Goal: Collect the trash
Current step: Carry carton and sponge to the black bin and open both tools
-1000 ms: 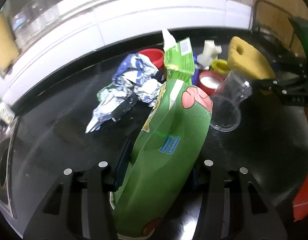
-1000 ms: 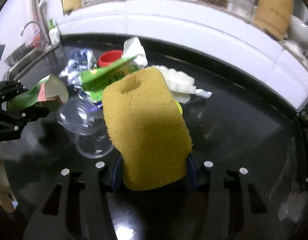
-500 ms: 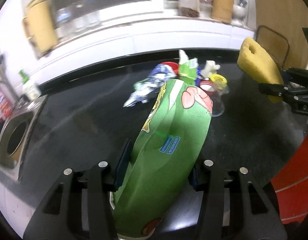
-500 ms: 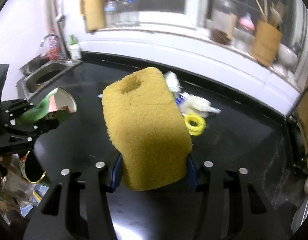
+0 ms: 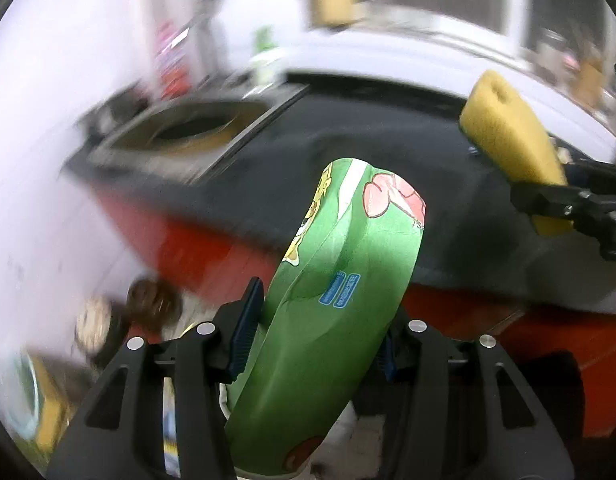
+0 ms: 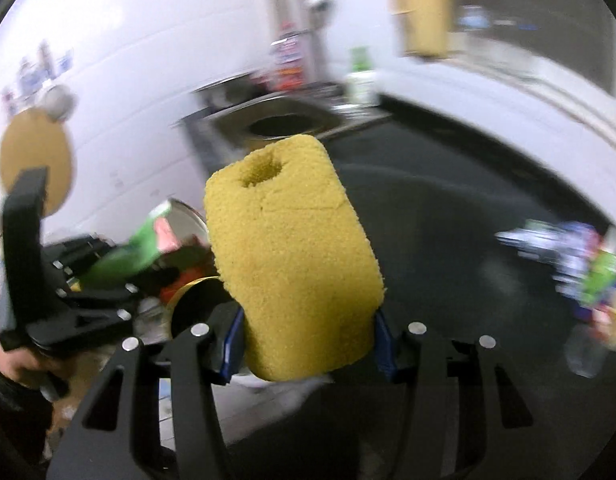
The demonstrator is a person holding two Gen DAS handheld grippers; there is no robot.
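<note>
- The left hand-held gripper (image 5: 315,344) is clenched on a green snack bag (image 5: 331,304), its blue pads (image 5: 246,328) pressing low on the sides. The bag looks light, thin and slick, puffed up rather than stiff, so a squeeze across its middle seems safest; gripped near an end, it might slide out.
- The right hand-held gripper (image 6: 308,340) is grasping a yellow sponge block (image 6: 292,252) by its lower part. It looks soft and springy, with almost no weight, and it dents where the pads bite.
- Both pieces are carried in the air, off the edge of the black worktop (image 6: 447,232).
- Left on the worktop, well apart from the sponge: crumpled wrappers (image 6: 563,248) and a clear cup (image 6: 583,352).
- A sink (image 6: 284,120) sits at the far end.
- Down by the left gripper there is a blurred, gold-rimmed opening (image 6: 196,300), perhaps a bin; I cannot tell.
</note>
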